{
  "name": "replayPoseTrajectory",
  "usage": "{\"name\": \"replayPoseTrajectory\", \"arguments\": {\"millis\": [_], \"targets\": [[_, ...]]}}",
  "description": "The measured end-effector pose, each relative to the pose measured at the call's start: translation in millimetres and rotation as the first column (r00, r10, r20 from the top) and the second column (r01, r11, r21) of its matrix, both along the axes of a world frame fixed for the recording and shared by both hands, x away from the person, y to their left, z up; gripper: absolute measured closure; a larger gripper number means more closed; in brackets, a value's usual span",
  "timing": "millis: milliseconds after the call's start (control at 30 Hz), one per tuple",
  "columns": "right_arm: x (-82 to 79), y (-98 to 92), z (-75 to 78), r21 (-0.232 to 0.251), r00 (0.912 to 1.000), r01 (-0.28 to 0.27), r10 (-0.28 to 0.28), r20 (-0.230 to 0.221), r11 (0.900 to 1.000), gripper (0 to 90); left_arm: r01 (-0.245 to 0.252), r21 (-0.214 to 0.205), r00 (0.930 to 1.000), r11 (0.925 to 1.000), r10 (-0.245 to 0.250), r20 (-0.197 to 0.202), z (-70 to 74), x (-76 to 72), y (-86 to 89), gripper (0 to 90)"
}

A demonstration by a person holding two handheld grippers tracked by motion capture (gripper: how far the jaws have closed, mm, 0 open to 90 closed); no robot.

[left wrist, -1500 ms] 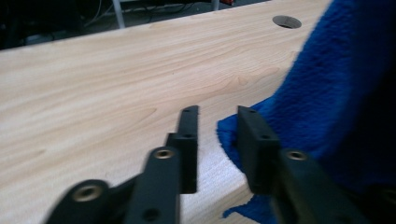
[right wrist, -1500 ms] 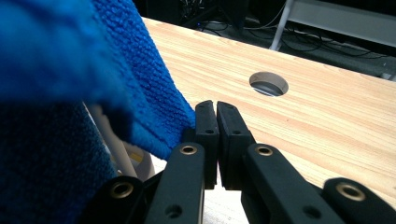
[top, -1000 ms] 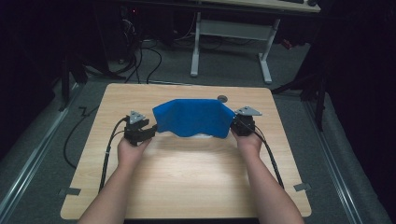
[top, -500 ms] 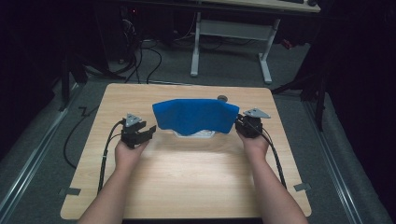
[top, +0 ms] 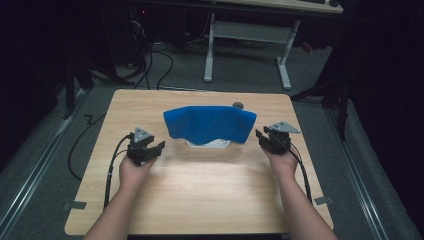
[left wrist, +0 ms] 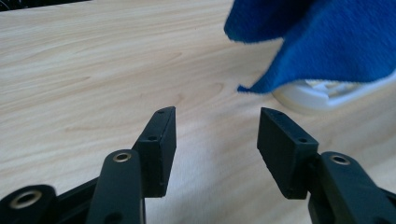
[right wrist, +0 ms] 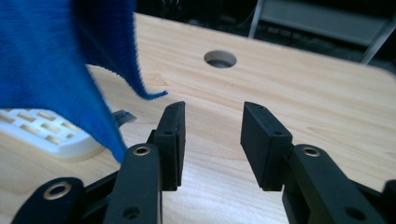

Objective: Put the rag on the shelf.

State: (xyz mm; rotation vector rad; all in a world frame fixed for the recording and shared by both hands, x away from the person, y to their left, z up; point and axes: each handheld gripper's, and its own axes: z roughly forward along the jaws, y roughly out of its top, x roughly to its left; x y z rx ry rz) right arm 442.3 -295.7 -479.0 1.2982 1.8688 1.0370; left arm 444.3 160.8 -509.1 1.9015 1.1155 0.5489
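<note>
From above, the blue cloth (top: pixel 210 125) lies draped over a white rack (top: pixel 209 144) at the middle of the wooden counter (top: pixel 200 190), and only the near edge of the rack peeks out under the cloth's front hem. The left tongs (top: pixel 159 146) sit just off the cloth's left corner, apart from it, jaws spread with nothing between them. The right tongs (top: pixel 260 136) sit just off the cloth's right corner, also apart from it; their jaws have just been opening and nothing is between them. A round hole (top: pixel 238 105) in the counter shows just behind the cloth's far right corner. A grey desk frame (top: pixel 250 45) stands on the floor well beyond the cloth.

In the left gripper view, the left tongs (left wrist: pixel 216 140) stand wide open over bare wood, holding nothing. The cloth (left wrist: pixel 322 42) hangs ahead and to the right of them, its lowest corner just above the rack's (left wrist: pixel 322 95) white rim.

In the right gripper view, the right tongs (right wrist: pixel 211 140) stand about half open, gripping nothing. The cloth (right wrist: pixel 51 60) hangs to their left, one pointed corner (right wrist: pixel 152 95) just beyond the left jaw's tip. The slotted rack (right wrist: pixel 42 128) shows beneath the cloth, and the hole (right wrist: pixel 220 59) lies farther off, past the cloth's corner.
</note>
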Motion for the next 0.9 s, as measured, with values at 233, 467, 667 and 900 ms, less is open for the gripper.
{"name": "replayPoseTrajectory", "arguments": {"millis": [233, 467, 667, 900], "targets": [[-51.9, -4.0, 3.9, -0.052, 0.9988, -0.045, 0.046, 0.016, 0.9976, 45.9, 0.029, 0.021, 0.9995, 0.9993, -0.03, 0.012, -2.6, -49.9, 8.8, 44.6], [-101.3, 15.6, -0.9, -0.083, 0.9928, -0.103, 0.108, 0.052, 0.9912, 41.1, 0.063, -0.035, 0.9976, 0.9974, -0.064, -0.029, -7.3, -102.1, -1.0, 42.3], [-141.8, 49.8, -17.0, -0.031, 0.9815, -0.187, 0.188, 0.035, 0.9819, 36.3, 0.213, -0.01, 0.9763, 0.9769, -0.213, -0.036, -13.7, -137.6, -53.6, 41.1], [-152.1, 88.6, -39.0, -0.092, 0.9472, -0.32, 0.32, -0.021, 0.9428, 37.3, 0.332, 0.081, 0.9434, 0.94, -0.331, -0.026, -18.9, -143.8, -85.1, 39.3]]}}
